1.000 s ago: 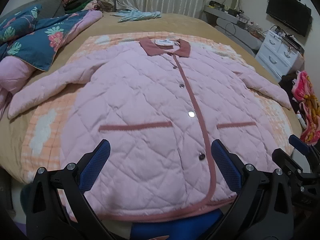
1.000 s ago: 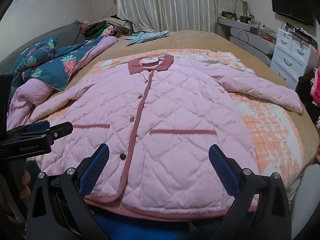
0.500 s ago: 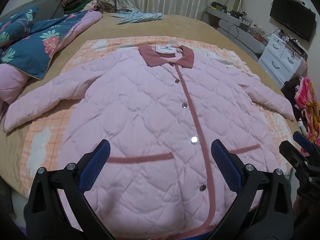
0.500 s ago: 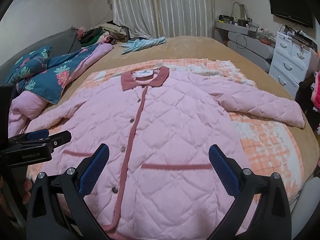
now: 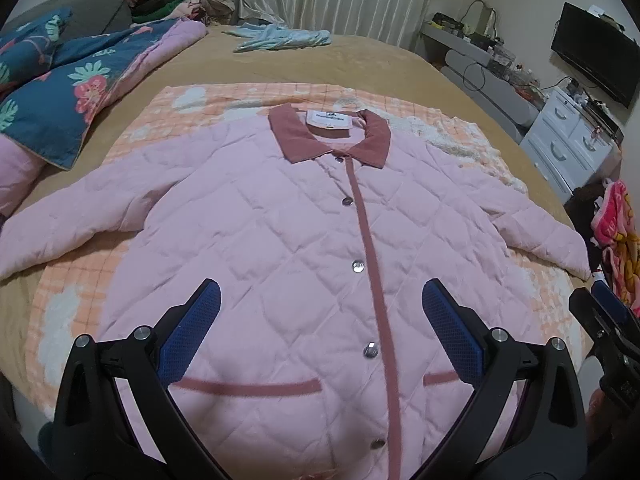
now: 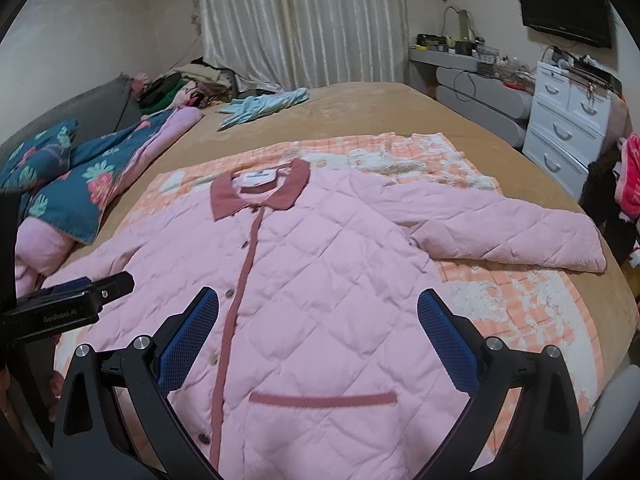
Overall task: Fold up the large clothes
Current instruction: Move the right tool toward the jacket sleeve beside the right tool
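A pink quilted jacket (image 5: pixel 280 248) (image 6: pixel 340 288) with a dusty-red collar, placket and pocket trims lies flat and buttoned on an orange checked blanket (image 5: pixel 132 128) (image 6: pixel 520 300), sleeves spread to both sides. My left gripper (image 5: pixel 320 312) hovers open above the jacket's lower front, its blue pads holding nothing. My right gripper (image 6: pixel 318 320) hovers open over the lower right half, also with nothing between its pads. Each gripper shows at the edge of the other's view, the right one (image 5: pixel 600 332) and the left one (image 6: pixel 76 300). The jacket's hem is hidden below the frame.
The brown bed (image 5: pixel 360 64) carries a floral quilt (image 5: pixel 68 92) at the left, a light-blue garment (image 5: pixel 280 36) at the back and a clothes pile (image 6: pixel 180 88) by the curtain. White drawers (image 6: pixel 568 120) and a wall TV (image 6: pixel 560 4) stand at the right.
Both grippers have moved forward and up over the jacket; the hem has dropped out of view and the collar looks nearer. Both stay open.
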`<state>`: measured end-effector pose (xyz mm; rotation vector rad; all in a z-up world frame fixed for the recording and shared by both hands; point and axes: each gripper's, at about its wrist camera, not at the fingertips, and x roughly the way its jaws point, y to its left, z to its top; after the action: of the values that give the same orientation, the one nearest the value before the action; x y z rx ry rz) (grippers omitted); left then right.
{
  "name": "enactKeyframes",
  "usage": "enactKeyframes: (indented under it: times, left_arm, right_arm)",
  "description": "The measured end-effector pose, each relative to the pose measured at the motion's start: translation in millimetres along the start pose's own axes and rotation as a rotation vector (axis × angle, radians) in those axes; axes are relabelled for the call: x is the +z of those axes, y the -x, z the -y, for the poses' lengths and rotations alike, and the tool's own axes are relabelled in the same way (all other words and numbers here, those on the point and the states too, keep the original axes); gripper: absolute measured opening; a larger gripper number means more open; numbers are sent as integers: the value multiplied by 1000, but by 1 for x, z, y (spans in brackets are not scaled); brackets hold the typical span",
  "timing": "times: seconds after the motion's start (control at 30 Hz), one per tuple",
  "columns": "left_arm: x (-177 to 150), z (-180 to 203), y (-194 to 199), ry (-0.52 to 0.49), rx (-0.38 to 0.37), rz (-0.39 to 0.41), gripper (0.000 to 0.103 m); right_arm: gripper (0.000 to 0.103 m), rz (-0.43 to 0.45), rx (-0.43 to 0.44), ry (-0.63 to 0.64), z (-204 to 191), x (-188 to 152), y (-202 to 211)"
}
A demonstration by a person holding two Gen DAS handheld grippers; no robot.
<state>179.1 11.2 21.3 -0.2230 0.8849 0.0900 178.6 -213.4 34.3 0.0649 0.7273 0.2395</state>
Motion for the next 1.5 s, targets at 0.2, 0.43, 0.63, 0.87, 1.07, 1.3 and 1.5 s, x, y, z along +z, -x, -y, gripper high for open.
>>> enactKeyframes:
  times: [0.2, 0.43, 0.63, 0.87, 1.07, 1.3, 1.5]
  left_arm:
    - [17, 14, -19, -9, -8, -17, 94]
    - [35, 32, -42, -28, -18, -27, 95]
    - [52, 45, -63, -36, -17, -33, 95]
    - [61, 56, -94, -61, 3, -61, 95]
    - [67, 61, -119, -68, 2, -84, 95]
    - [73, 72, -150, -77, -53, -124, 95]
    - [74, 80, -175, -79, -7, -145, 95]
  right_arm:
    - [99, 27, -35, -28, 21, 16, -12]
    - [99, 33, -87, -85, 57, 29, -34]
    - [99, 24, -149, -125, 91, 35, -56]
    - [99, 3, -206, -188, 134, 35, -77]
    - [99, -18, -263, -239, 173, 32, -93]
    - [99, -22, -323, -332, 226, 27, -107]
    - [99, -51, -392, -412, 277, 22, -123]
